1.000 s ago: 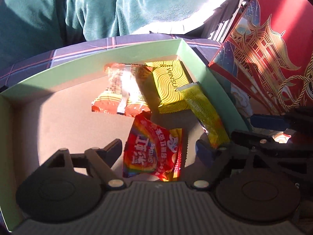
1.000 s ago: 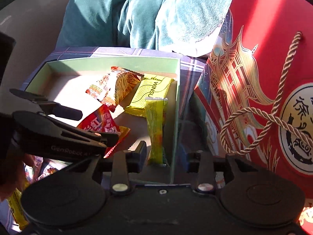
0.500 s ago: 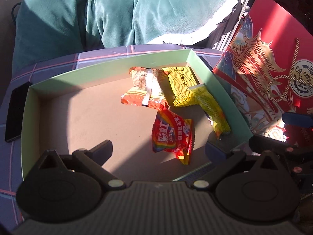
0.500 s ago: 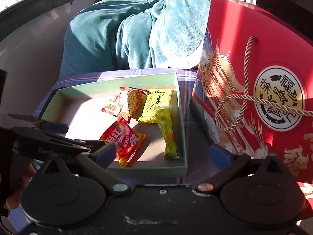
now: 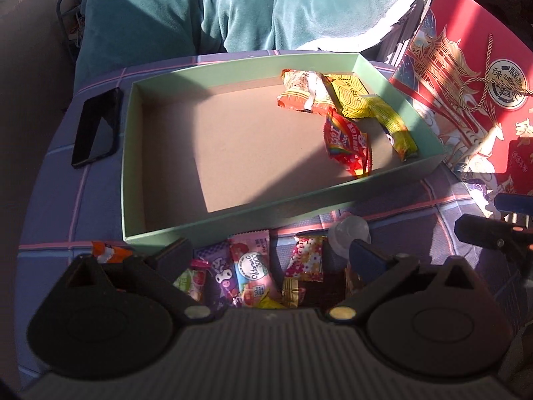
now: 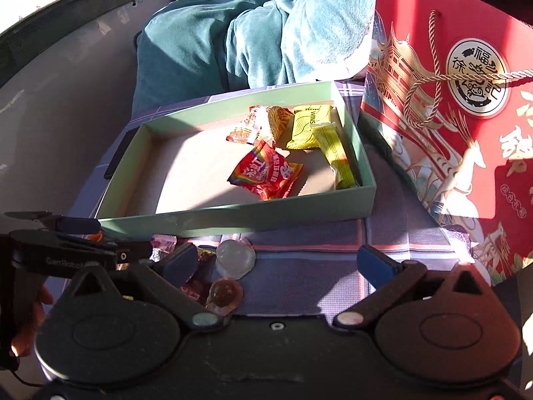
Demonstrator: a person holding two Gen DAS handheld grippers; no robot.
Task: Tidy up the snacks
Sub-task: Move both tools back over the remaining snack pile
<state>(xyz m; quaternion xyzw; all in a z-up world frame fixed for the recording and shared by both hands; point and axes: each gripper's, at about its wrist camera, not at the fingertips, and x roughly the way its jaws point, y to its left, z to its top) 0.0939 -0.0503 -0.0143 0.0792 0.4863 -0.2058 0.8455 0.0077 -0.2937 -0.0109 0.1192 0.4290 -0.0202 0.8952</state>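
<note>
Plaid cloth (image 5: 393, 213) under both grippers, left gripper (image 5: 269, 256) and right gripper (image 6: 283, 260), jaws wide, empty.

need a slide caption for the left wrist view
Open left gripper hovers over loose snack packets beside the pale green cardboard box holding four wrapped snacks.

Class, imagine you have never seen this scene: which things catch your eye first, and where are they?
A pale green box sits mid-table, its four bright snack packets crowded at its right end. A big red gift bag with gold rope handles stands right of it, and loose sweets lie in front.
</note>
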